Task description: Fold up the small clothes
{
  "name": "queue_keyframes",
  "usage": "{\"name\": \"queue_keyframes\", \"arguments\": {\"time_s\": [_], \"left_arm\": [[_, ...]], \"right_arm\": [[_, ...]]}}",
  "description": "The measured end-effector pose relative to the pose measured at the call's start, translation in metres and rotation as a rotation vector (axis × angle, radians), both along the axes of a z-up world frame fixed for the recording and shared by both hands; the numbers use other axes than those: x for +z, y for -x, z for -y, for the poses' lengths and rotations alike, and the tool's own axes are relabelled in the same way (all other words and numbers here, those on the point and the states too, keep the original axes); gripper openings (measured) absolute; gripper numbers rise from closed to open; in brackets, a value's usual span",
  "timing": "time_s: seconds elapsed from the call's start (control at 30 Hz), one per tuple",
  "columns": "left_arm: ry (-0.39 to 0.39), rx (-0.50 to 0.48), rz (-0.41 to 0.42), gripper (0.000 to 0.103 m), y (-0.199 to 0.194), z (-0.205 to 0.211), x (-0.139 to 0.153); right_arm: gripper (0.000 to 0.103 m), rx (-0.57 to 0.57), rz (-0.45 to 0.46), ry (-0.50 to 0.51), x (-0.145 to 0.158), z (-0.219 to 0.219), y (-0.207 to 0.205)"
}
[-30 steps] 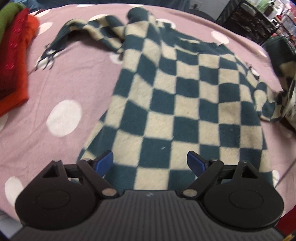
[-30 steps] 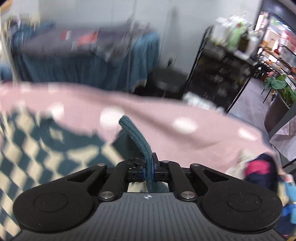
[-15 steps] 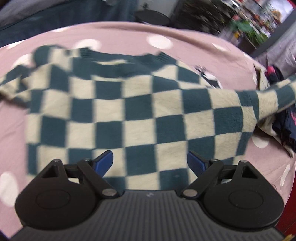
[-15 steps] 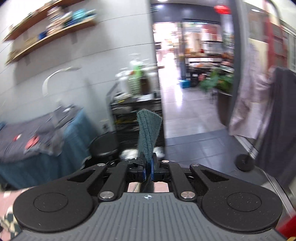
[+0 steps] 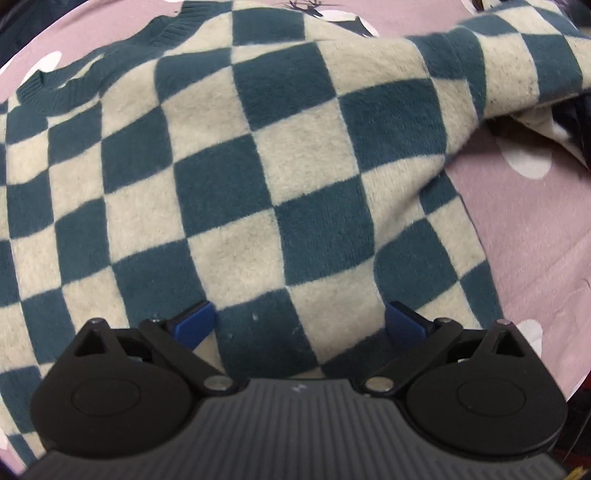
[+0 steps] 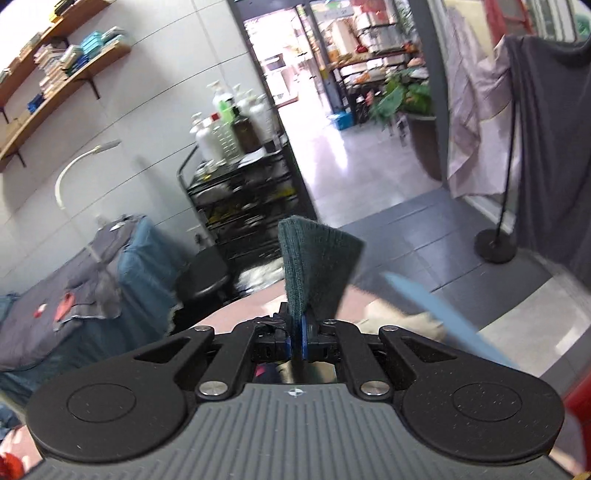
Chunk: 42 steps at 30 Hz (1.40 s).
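Sweater: the checkered sweater (image 5: 266, 177) lay spread face-up on the pink dotted cloth (image 5: 535, 236), its ribbed collar (image 5: 173, 29) at the far side from the left gripper and one sleeve (image 5: 509, 59) lifted off toward the far right of the body.

Left gripper: the left gripper (image 5: 301, 321) hovered low over the sweater's near part, its blue-padded jaws wide apart with nothing between them; contact with the knit could not be told.

Right gripper: the right gripper (image 6: 300, 338) had its jaws pressed together on a teal ribbed cuff (image 6: 314, 266), held up above the cloth and pointing out toward the room.

Handling: the knit looked thick, fuzzy and limp, likely light and not fragile; it would probably sag and drag rather than hold a crease.

Where to grip: the ribbed edges, cuff, hem or collar, seemed the firmest holds; a pinch at the near edge below the left gripper would suit.
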<state>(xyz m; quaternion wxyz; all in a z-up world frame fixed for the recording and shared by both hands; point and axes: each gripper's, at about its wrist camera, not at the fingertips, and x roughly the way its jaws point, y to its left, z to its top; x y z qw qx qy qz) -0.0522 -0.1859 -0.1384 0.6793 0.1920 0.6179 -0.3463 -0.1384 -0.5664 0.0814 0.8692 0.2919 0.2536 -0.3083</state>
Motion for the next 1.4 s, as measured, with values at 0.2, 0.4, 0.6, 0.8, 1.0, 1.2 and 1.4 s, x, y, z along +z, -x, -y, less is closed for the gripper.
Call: {"name": "queue_keyframes", "arguments": {"time_s": [0.2, 0.4, 0.6, 0.8, 1.0, 1.2, 1.4], "left_arm": [[0.069, 0.115, 0.04, 0.101, -0.01, -0.016, 0.02], [0.086, 0.189, 0.236, 0.101, -0.009, -0.052, 0.05], [0.033, 0.313, 0.312, 0.101, -0.032, -0.109, 0.066], [-0.003, 0.465, 0.306, 0.101, -0.037, -0.177, 0.068], [-0.022, 0.567, 0.277, 0.101, -0.034, -0.222, 0.063], [-0.037, 0.609, 0.236, 0.101, -0.03, -0.245, 0.054], [-0.05, 0.598, 0.219, 0.101, -0.03, -0.249, 0.048]], "right_arm": [[0.008, 0.089, 0.074, -0.02, 0.015, -0.022, -0.016], [0.008, 0.292, 0.135, -0.037, 0.021, -0.078, -0.071], [0.009, 0.507, 0.179, -0.129, 0.009, -0.166, -0.128], [0.009, 0.64, 0.19, -0.221, -0.011, -0.251, -0.175], [0.009, 0.731, 0.136, -0.251, -0.041, -0.326, -0.199], [0.01, 0.794, 0.038, -0.234, -0.078, -0.382, -0.207], [0.04, 0.866, -0.063, -0.238, -0.107, -0.42, -0.208]]}}
